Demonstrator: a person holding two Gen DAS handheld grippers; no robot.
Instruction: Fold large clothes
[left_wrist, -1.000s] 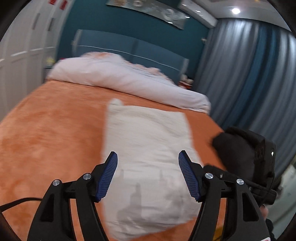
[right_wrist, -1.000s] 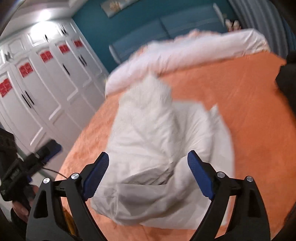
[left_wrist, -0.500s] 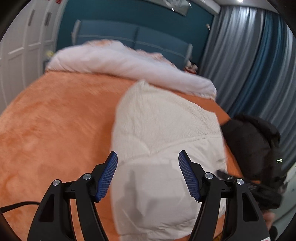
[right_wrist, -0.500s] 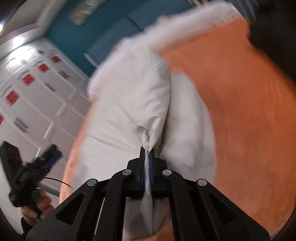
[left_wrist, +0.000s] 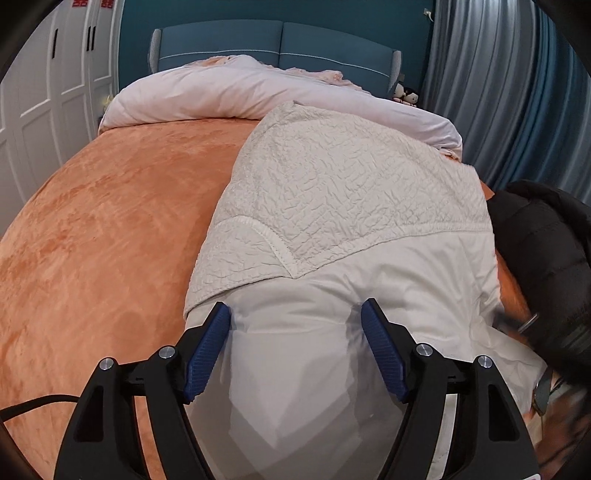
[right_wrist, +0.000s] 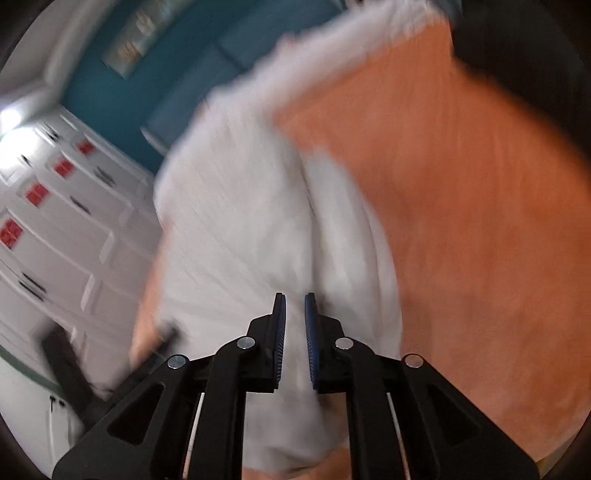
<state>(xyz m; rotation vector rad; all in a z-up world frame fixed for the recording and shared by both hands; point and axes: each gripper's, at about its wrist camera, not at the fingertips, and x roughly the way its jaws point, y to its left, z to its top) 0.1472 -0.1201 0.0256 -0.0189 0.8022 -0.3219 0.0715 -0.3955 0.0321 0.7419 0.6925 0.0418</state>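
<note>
A large white garment with a textured fleece lining lies folded on the orange bedspread. My left gripper is open, its blue pads pressing on the smooth near part of the garment. In the blurred right wrist view the same garment lies ahead. My right gripper has its jaws a narrow gap apart just over the garment's near edge; cloth shows behind the gap, and I cannot tell whether any is pinched.
A rolled white duvet lies along the blue headboard. White wardrobe doors stand to the left, grey curtains to the right. A dark padded sleeve holds the other gripper at the right.
The garment's far half has been drawn over toward me, fleece side up. My right gripper shut on the cloth half a second ago; its jaws now stand slightly apart. The left gripper lowered onto the garment.
</note>
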